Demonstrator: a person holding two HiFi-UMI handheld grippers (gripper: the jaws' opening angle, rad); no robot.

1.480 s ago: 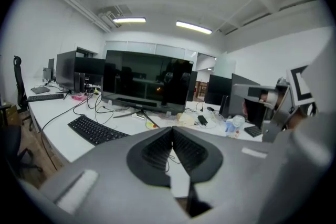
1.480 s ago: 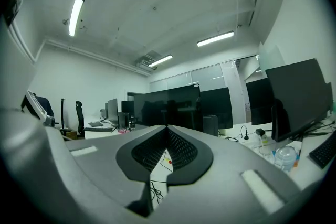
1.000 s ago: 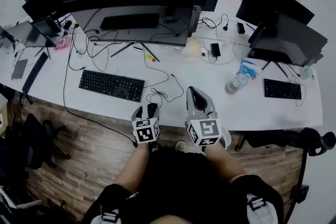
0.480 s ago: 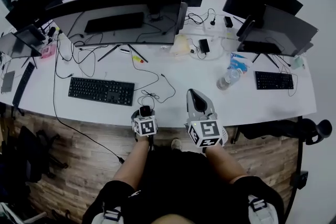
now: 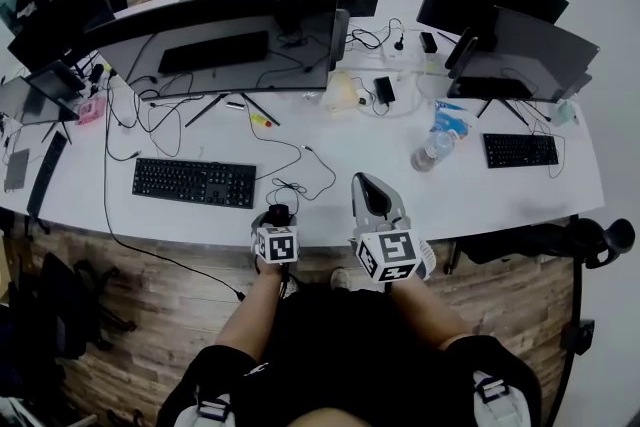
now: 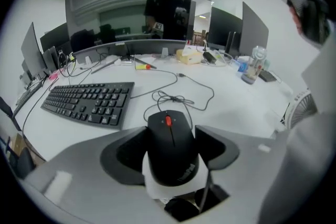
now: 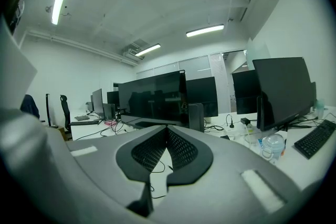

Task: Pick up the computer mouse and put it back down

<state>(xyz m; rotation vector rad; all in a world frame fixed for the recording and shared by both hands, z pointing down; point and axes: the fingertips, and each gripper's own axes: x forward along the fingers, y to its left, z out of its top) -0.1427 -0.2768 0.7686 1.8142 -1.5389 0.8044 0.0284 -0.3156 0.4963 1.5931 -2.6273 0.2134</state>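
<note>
Black wired computer mouse (image 6: 170,152) is sitting clamped in the left gripper (image 6: 169,139) jaws, so only setting it down is remaining. Meanwhile the right gripper (image 7: 164,152) jaws are idling pressed together, empty

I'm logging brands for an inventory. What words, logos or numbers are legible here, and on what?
Nothing can be read with certainty.
Mouse: a small logo near its rear edge, too blurred to read.
Keyboard: key legends too small to read.
Water bottle: label blurred, unreadable.

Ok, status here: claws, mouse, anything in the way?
Left claw shut on the mouse. Right claw shut, empty. Cable coiled ahead, nothing blocking.
</note>
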